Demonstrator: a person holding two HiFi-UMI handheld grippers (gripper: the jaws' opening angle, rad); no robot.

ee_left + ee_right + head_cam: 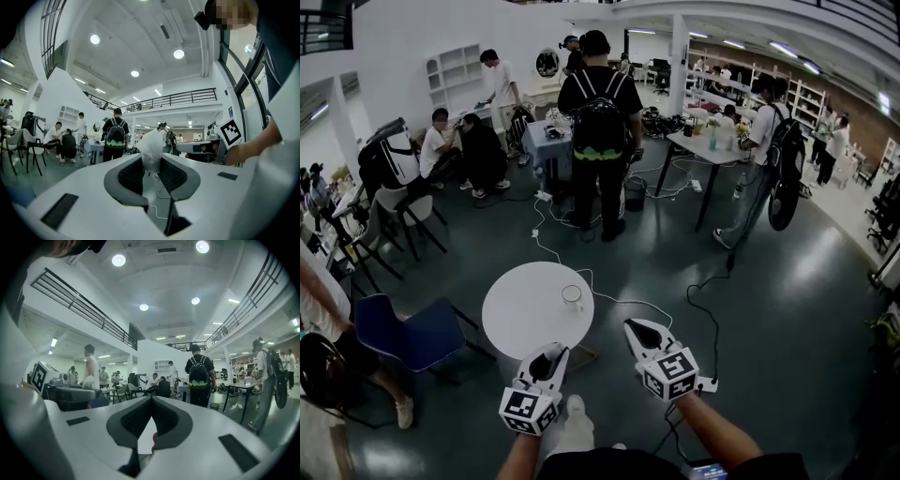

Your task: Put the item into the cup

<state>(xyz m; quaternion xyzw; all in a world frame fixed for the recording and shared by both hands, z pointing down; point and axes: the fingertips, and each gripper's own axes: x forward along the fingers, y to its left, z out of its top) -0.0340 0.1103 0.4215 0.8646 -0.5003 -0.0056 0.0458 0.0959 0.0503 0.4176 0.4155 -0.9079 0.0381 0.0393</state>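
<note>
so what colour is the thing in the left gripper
White, a crumpled wad held in the left gripper; the left gripper view shows it best.

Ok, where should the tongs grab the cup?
Probably round its side wall, coming in level from the near side. The cup stands upright and alone on the round table, so its sides are clear. The right tongs look free; the left tongs hold the white wad.

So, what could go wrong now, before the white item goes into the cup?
The cup is small and clear, near the edge of the round table; a bump could knock it off.
The white crumpled item in the left tongs looks light and bulky; it may catch on the rim or bounce out.
</note>
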